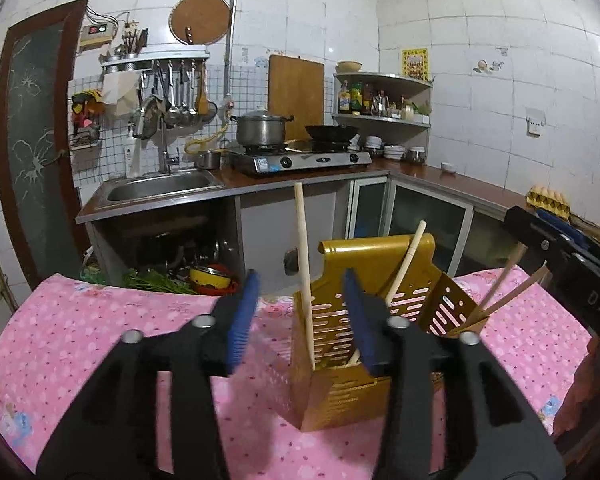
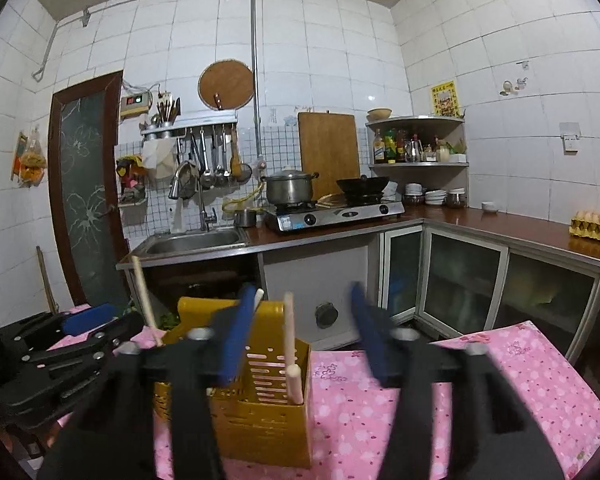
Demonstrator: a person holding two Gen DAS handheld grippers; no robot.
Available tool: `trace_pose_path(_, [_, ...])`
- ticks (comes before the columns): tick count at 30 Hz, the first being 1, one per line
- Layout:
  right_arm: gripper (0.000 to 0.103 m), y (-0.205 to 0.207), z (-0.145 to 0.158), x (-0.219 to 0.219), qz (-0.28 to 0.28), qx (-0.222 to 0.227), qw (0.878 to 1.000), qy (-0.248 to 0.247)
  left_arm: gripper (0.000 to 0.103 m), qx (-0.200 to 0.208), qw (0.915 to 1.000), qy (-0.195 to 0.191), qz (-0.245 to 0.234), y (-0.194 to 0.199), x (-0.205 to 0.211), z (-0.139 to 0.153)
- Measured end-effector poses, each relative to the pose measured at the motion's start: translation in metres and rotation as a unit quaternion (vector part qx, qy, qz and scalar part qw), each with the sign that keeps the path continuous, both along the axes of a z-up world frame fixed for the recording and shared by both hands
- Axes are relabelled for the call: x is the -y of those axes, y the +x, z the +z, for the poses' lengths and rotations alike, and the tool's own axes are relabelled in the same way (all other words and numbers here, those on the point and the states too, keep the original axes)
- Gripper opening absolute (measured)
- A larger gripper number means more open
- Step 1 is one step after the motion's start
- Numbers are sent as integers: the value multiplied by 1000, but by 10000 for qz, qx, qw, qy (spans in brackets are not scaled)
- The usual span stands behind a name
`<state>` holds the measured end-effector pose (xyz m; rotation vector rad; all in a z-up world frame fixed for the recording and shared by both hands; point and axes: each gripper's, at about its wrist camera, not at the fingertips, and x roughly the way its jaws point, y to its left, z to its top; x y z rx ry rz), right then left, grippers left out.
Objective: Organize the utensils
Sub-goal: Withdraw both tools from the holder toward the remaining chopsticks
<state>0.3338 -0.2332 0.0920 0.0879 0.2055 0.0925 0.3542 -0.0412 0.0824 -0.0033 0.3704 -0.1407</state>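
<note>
On the pink cloth [image 1: 100,320], nearest of all, both tongs hang spread with nothing between their blue pads. The left gripper [image 1: 300,320] sits just in front of the holder [image 1: 340,392], its right finger overlapping the slotted wall in view; whether it touches I cannot tell. The right gripper [image 2: 300,336] hovers above and a little behind the holder's near corner, equally wide, equally empty. My guess is that both are held apart this way because the sticks are already dropped in and nothing is left to carry.

The gold holder [image 2: 268,412] stands upright on the cloth, open top up, its tall back plate away from the left camera. Four chopsticks stand in it, long axes near vertical. One [image 1: 304,272] leans slightly left in the front compartment, another [image 1: 404,268] tilts right against the back. Two more [image 1: 512,292] splay out rightward from the side compartment, tips down inside, toward the right tongs.

Beyond the table lie the sink [image 1: 160,188], then the stove [image 1: 300,158] with its pot and wok.
</note>
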Motion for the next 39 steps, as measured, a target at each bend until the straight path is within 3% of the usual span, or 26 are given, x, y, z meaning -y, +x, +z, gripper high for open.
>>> trace_pose_path(4, [52,-16,9,4,-21,-106,9999,-88,66,6,10000,20,0,-24,-12,8])
trace_pose_path(6, [52,-24,11,5,-31,-167,9998,-110,82,-7,10000,2,-9,-39,-20,11])
trace_pose_path(11, [53,-50,4,6,-18,-479,9987,-183,93,-83,10000,11,22,-68,-36,11])
trace_pose_path(23, [53,-116,-29,3,131,-893,9959,-42,97,-394,9991,-177,47,-116,-63,-8])
trace_pose_path(30, [53,-132,-52,0,75,-1200,9927,13,98,-487,9987,-73,128,-135,-62,-27])
trace_pose_path(34, [53,-138,-71,-2,11,-1525,9883,-81,98,-761,9971,-55,47,-139,-61,-43])
trace_pose_path(39, [53,-131,-100,-3,-82,-2249,9742,-152,98,-1345,9909,-41,-25,-134,-62,-68])
